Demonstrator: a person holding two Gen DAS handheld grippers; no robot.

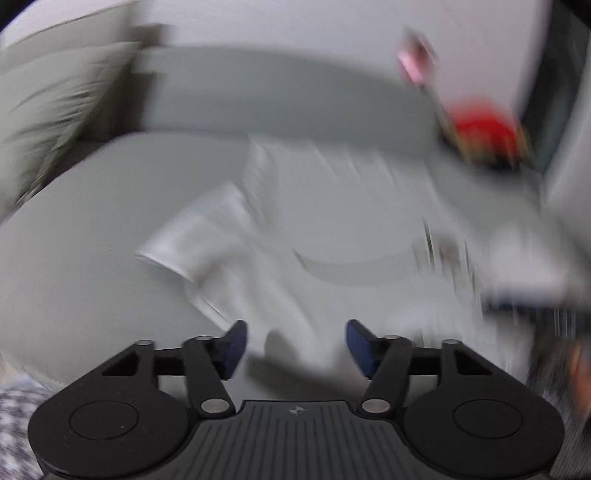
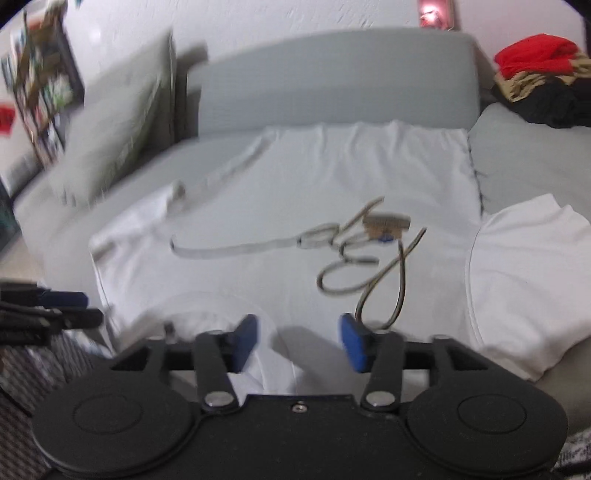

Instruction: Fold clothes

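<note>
A white shirt lies spread flat across the seat of a grey sofa, its far edge touching the foot of the backrest. A thin cord with a small tag loops across the cloth near the middle. One sleeve reaches right, draping over the seat's front edge; the other side of the shirt runs out toward the left, where bare seat shows.

The right gripper hangs over the shirt's near edge, jaws parted with nothing pinched between the blue pads. The left gripper is likewise apart and empty above the near cloth, its own view heavily blurred; its tip pokes in at the left edge of the right view.

A grey pillow leans at the sofa's left end, clear of the shirt. A heap of red and dark clothes sits on the right arm, well apart from it. Behind stands a white wall, with shelving at far left. Open seat remains on both sides of the shirt.
</note>
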